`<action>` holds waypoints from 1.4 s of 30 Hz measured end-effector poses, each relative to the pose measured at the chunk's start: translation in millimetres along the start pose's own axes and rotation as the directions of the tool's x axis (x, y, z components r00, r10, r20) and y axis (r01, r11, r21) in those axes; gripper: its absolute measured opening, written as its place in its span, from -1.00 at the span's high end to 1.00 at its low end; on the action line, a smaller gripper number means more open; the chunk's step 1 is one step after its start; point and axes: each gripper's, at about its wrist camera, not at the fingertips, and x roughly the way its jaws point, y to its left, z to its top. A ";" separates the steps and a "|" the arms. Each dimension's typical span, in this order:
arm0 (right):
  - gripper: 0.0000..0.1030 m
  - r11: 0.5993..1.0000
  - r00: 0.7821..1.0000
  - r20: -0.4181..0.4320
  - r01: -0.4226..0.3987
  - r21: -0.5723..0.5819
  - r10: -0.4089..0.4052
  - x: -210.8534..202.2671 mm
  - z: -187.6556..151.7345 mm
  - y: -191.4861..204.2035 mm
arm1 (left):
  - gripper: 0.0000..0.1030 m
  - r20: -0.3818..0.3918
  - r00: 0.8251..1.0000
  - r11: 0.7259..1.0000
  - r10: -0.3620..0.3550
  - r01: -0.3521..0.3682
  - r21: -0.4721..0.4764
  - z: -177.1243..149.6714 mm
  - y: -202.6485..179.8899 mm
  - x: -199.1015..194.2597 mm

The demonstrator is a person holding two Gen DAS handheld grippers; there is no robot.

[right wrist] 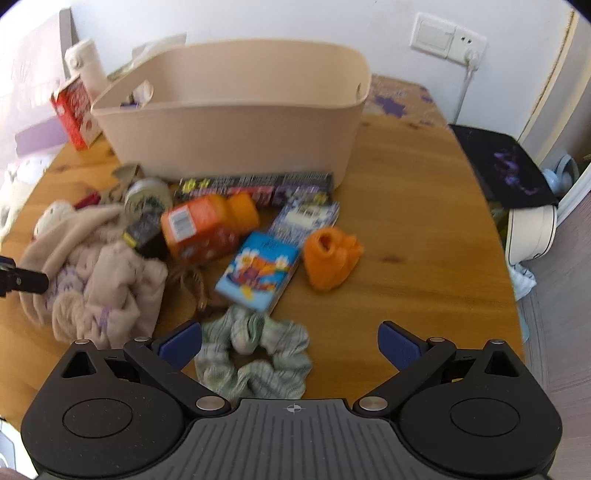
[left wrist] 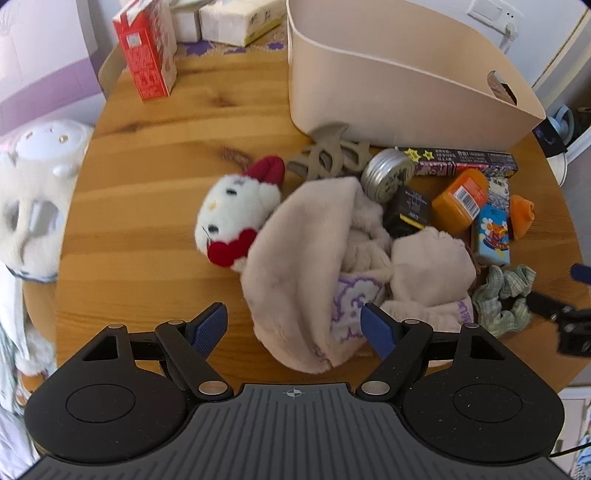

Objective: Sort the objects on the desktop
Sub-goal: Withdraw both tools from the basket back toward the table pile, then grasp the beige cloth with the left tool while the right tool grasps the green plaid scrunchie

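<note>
My left gripper hangs open just over a beige fluffy cloth with purple print, which reaches in between its blue pads without being pressed. A white cat plush with a red bow lies against the cloth's left side. In the right wrist view my right gripper stands open above a green scrunchie, and its pads are clear of it. Behind the scrunchie lie a blue card box, an orange bottle, an orange cloth piece and a silver tin. The beige bin stands at the back.
A long dark box rests against the bin's front wall, with a grey hair claw beside it. A red carton and a tissue pack stand at the back left. The round wooden table shows bare wood on the right.
</note>
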 end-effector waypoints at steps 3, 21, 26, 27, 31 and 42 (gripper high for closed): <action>-1.00 1.000 1.000 -0.021 0.001 -0.028 -0.001 5.5 -5.1 4.9 | -0.56 -0.001 1.000 1.000 0.000 0.000 -0.010 -0.3 -2.2 4.0; -1.00 0.999 0.996 -0.080 -0.030 -0.020 0.029 36.8 -4.0 5.5 | -0.61 -0.006 1.000 1.000 0.022 -0.023 -0.019 17.4 -22.9 45.0; -0.98 0.998 0.995 -0.084 -0.055 -0.022 0.053 43.7 -1.7 3.0 | -0.61 -0.004 1.000 1.000 0.017 -0.017 -0.015 20.6 -24.0 50.4; -0.93 0.998 0.995 -0.081 -0.056 -0.027 0.054 44.6 -1.6 3.3 | -0.60 -0.002 1.000 1.000 0.018 -0.018 -0.014 20.6 -24.6 51.0; -0.69 0.997 0.997 -0.049 -0.067 -0.024 0.066 44.8 -2.2 3.6 | -0.16 0.018 1.000 1.000 -0.014 0.014 0.010 16.5 -26.8 48.5; 0.31 0.988 0.988 -0.027 -0.150 -0.024 0.149 41.6 -4.8 9.2 | 0.44 0.049 0.996 0.997 -0.077 0.077 -0.001 11.4 -23.9 42.5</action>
